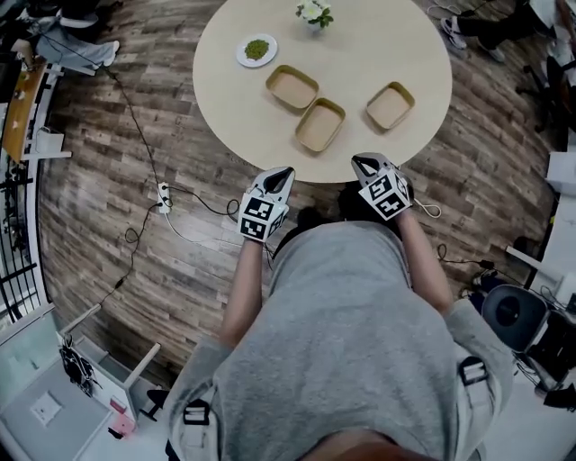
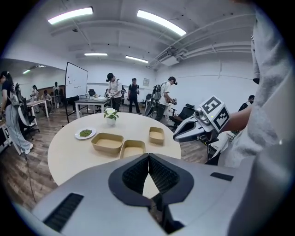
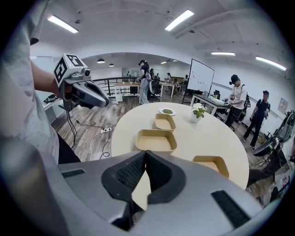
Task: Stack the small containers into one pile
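The head view looks steeply down from above the person onto the round table (image 1: 360,54), left gripper (image 1: 284,173) and right gripper (image 1: 362,162). Each gripper view rides behind its own jaws, facing across the table from near its edge — all share the containers (image 1: 320,124)

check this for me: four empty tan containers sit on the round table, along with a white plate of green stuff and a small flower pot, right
Not quite: there are three tan containers, not four, as the head view shows. The rest holds: they are empty and sit on the round table, with the white plate of green stuff and the small flower pot.
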Action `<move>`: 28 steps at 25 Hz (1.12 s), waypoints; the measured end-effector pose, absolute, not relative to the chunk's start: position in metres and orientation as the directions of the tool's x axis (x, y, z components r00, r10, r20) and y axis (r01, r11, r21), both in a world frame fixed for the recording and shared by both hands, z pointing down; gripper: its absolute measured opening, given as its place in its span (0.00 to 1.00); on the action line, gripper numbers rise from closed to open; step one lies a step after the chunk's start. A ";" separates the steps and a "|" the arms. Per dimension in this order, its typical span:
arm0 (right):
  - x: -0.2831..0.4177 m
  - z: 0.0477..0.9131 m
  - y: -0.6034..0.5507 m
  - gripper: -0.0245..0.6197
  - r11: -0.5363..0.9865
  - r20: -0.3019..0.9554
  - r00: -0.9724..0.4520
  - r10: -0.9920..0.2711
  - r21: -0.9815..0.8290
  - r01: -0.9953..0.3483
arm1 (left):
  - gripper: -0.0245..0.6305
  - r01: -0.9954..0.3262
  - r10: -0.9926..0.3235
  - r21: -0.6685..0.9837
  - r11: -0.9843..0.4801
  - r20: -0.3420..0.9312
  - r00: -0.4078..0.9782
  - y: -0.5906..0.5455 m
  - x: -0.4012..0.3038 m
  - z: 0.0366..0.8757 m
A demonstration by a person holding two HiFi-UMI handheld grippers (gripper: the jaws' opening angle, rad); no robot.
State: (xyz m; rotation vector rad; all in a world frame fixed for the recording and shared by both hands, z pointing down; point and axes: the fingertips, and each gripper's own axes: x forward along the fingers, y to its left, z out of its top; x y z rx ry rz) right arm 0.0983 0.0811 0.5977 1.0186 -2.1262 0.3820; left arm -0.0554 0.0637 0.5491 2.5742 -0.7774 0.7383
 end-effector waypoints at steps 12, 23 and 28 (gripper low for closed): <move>0.249 0.604 -0.018 0.05 0.671 0.764 -0.367 -0.530 0.114 -0.733 | 0.07 -0.698 -0.501 0.186 -0.691 0.574 0.648 0.021 0.021 0.550; 0.338 0.639 -0.063 0.05 0.669 0.819 -0.326 -0.471 0.091 -0.738 | 0.07 -0.785 -0.574 0.173 -0.594 0.592 0.565 0.003 0.038 0.554; 0.366 0.671 -0.086 0.09 0.624 0.837 -0.313 -0.449 0.043 -0.780 | 0.07 -0.811 -0.583 0.171 -0.559 0.615 0.531 -0.002 0.043 0.560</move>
